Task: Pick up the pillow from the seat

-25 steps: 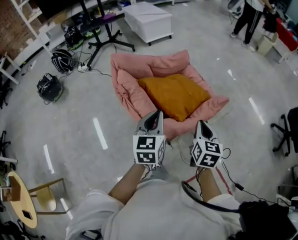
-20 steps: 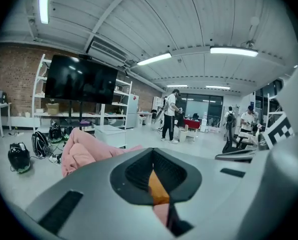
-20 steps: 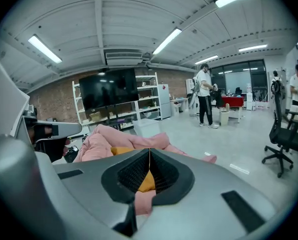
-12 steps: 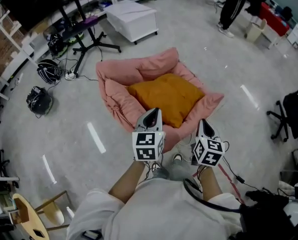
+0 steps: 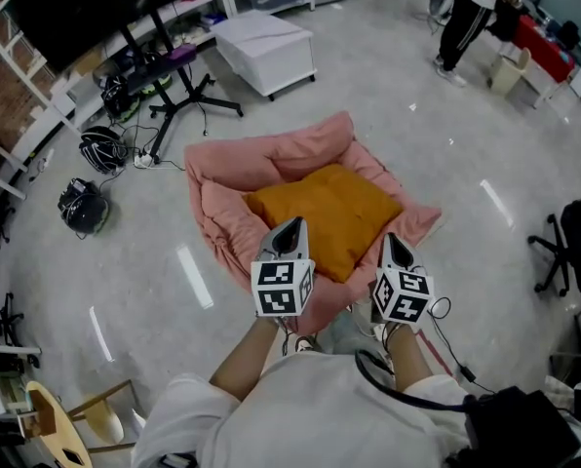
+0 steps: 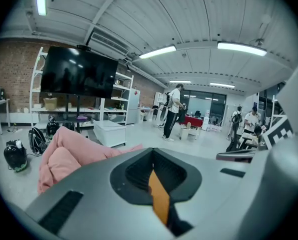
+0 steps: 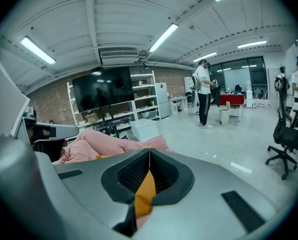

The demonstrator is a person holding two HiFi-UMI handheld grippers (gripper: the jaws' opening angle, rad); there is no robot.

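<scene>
A: Where is the pillow (image 5: 325, 217)?
B: Orange, lying flat in the pink seat (image 5: 217, 198) on the floor (image 5: 144, 252).
A: The left gripper (image 5: 290, 227) and right gripper (image 5: 395, 242)?
B: Side by side above the seat's near edge; each has its jaws closed together, holding nothing.

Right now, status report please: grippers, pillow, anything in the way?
Shut and empty: left gripper, right gripper. Orange pillow flat on pink seat, untouched. Nothing blocking the reach.
</scene>
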